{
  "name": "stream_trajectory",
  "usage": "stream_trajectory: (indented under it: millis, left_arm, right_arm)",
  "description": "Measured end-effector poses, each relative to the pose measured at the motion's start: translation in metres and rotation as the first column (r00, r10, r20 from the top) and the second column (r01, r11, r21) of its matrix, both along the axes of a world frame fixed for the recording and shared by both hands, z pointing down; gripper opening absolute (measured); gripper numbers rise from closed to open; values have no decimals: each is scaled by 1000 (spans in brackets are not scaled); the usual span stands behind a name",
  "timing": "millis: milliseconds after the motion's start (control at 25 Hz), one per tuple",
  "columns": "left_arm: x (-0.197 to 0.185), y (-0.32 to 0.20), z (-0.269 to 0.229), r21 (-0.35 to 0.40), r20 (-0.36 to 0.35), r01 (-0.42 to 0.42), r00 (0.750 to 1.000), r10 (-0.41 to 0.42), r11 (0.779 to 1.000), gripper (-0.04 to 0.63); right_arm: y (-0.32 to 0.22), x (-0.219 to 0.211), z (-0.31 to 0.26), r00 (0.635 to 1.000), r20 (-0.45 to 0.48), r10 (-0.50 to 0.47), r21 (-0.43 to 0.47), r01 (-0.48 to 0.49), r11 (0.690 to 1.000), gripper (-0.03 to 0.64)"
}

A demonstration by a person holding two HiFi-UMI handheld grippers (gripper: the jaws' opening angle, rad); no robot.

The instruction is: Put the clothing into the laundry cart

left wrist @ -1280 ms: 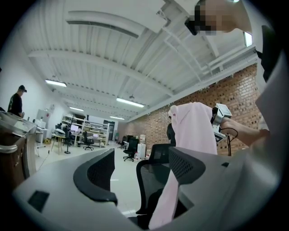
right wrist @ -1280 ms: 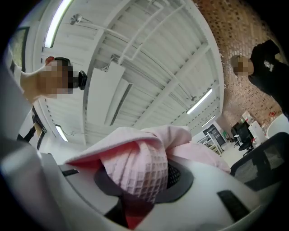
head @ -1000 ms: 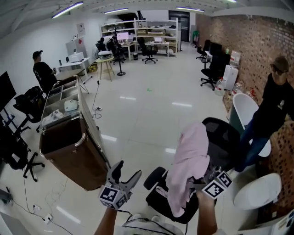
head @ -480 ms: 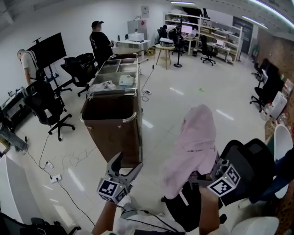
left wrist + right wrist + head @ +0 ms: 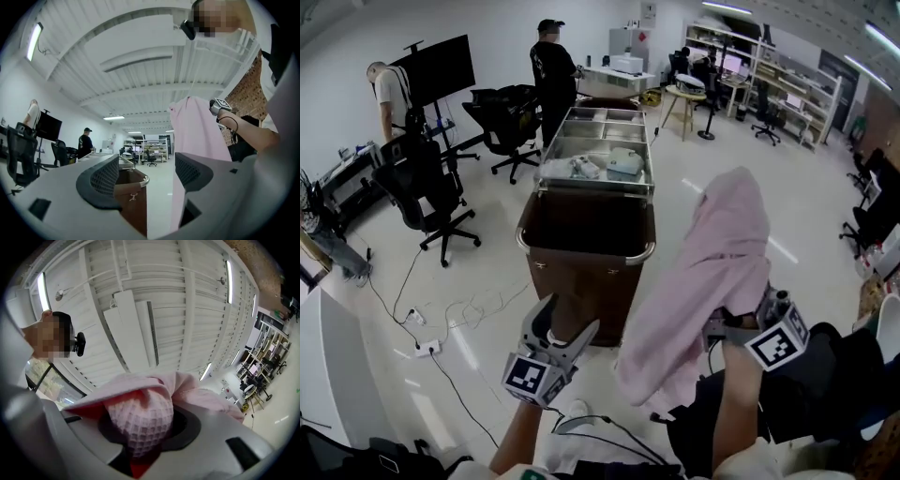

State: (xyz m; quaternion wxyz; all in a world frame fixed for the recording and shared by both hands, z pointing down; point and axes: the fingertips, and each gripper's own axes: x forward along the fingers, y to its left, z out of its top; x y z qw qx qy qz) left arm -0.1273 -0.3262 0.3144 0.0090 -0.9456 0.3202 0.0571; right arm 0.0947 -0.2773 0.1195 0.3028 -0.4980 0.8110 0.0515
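A pink garment was held up at the right, pinched in the right hand-held gripper. That gripper's jaws were clamped tight on a bunched fold of the waffle-knit cloth. The rest of the cloth was draped above and below the gripper. The left hand-held gripper was held out low at the left, its jaws wide apart with nothing between them. In its own view the garment was seen hanging just to its right, apart from it.

Compared with a second before, the whole scene had been swung round. The brown laundry cart, earlier seen off at the far left, was now brought straight ahead and near. Its open bin was turned towards the grippers. The same tight grip on the garment had been kept throughout.

The carrying step was therefore judged to be almost done. The garment was placed just right of the cart's near corner and not yet over the opening. It was still to be moved left and farther over the bin before the jaws could be opened. The metal trays at the cart's far end, with small items in them, were best avoided.
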Motion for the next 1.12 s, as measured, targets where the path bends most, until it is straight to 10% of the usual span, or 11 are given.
stream_trajectory:
  millis: [400,600,680,760,880,1120]
  left_arm:
    - [-70,-104,-23,4,-43,32,999,-31,999,353]
    - [-86,-127,-14,-14,-29,111,993,-112,994,353]
    - [-92,-136,-9,-25,-38,138,990,-139,990,353]
    - [-95,-144,-2,-41,-37,155,987,-156,987,353]
    - [-94,-151,8,-61,-29,173,984,-175,983,353]
    - [-82,-163,20,-93,-13,175,984,-176,980,353]
  right_arm:
    - [-151,-96,-20,995,-101,3,22,-1,1000,149]
    - [-245,-105,34,961,-275,41,-176,-93,980,165]
    - [-292,-112,94,898,-440,-8,-347,-161,924,204]
    - [-329,-108,168,793,-605,-71,-475,-288,831,438]
    - [-343,-94,260,675,-710,-203,-585,-404,703,458]
    - [-325,-67,312,684,-681,-261,-656,-411,633,459]
